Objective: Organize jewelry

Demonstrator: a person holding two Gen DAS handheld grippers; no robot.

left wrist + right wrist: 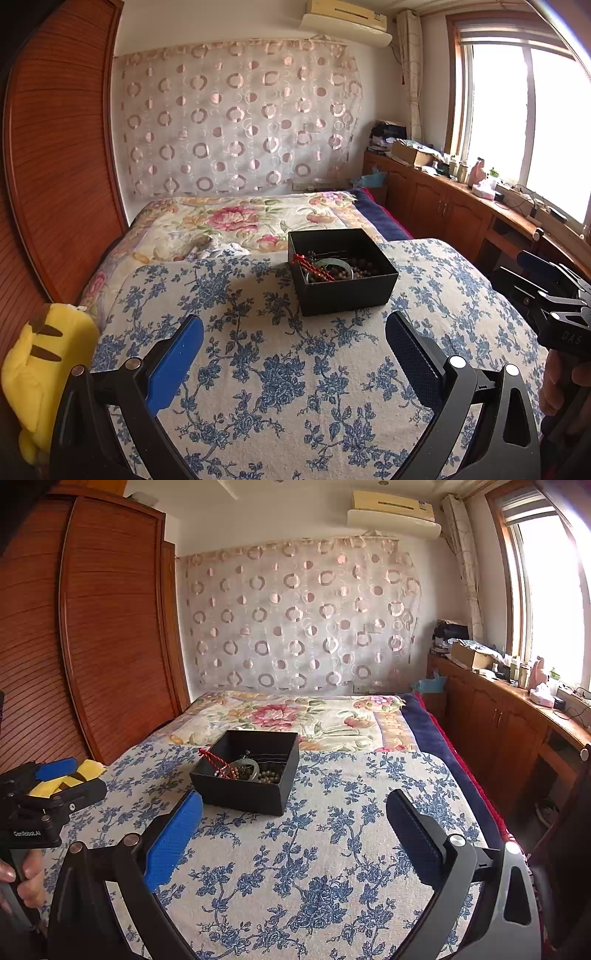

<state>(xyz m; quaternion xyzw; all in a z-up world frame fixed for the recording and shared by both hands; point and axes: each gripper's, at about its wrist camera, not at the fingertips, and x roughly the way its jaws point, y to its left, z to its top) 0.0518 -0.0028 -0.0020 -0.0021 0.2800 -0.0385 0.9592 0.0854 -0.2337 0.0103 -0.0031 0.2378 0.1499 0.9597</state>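
Observation:
A black open box [347, 295] stands on the blue-flowered cloth [280, 369]; it also shows in the right wrist view [240, 790]. Inside lie a red cord [314, 267], a pale green bangle [334, 264] and dark bead strings [364, 271]; in the right wrist view the cord [216, 758], the bangle [249, 766] and the beads [269, 775] show too. My left gripper [293, 328] is open and empty, short of the box. My right gripper [293, 806] is open and empty, beside the box's near right corner. Each gripper shows in the other's view, at the far right [554, 295] and the far left [55, 782].
A yellow plush toy [40, 369] lies at the cloth's left edge. A floral quilt [240, 221] covers the bed beyond the box. A wooden wardrobe [62, 147] stands on the left. A wooden cabinet [461, 210] with clutter runs under the window on the right.

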